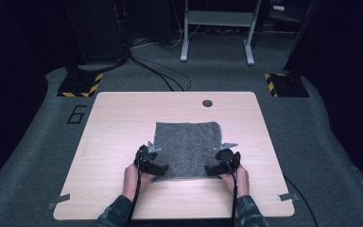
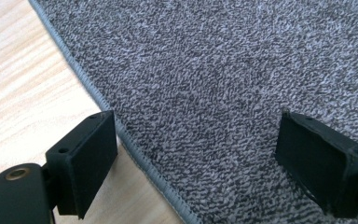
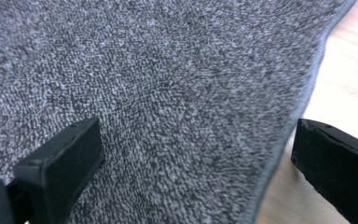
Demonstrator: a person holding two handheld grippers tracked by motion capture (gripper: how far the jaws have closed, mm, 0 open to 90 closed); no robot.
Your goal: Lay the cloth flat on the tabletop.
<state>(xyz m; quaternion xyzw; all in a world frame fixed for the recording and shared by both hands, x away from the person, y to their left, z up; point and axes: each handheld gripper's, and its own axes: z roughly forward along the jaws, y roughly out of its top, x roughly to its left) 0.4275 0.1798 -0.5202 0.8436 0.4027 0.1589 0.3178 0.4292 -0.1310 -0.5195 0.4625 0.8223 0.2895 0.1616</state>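
A grey towel (image 1: 187,146) lies flat in the middle of the wooden table (image 1: 113,123). My left gripper (image 1: 159,168) sits at its near left corner, open, with its jaws straddling the towel's hemmed edge (image 2: 135,149). My right gripper (image 1: 211,170) sits at the near right corner, also open. One of its jaws is over the towel (image 3: 168,93) and the other is over bare wood beyond the hem (image 3: 284,140). Nothing is pinched in either gripper (image 2: 200,163) (image 3: 196,172).
A round cable hole (image 1: 207,103) lies near the table's far edge. Bare wood surrounds the towel on all sides. Beyond the table are floor cables (image 1: 160,71), a white desk frame (image 1: 217,28) and two stands with yellow-black striped bases (image 1: 79,85).
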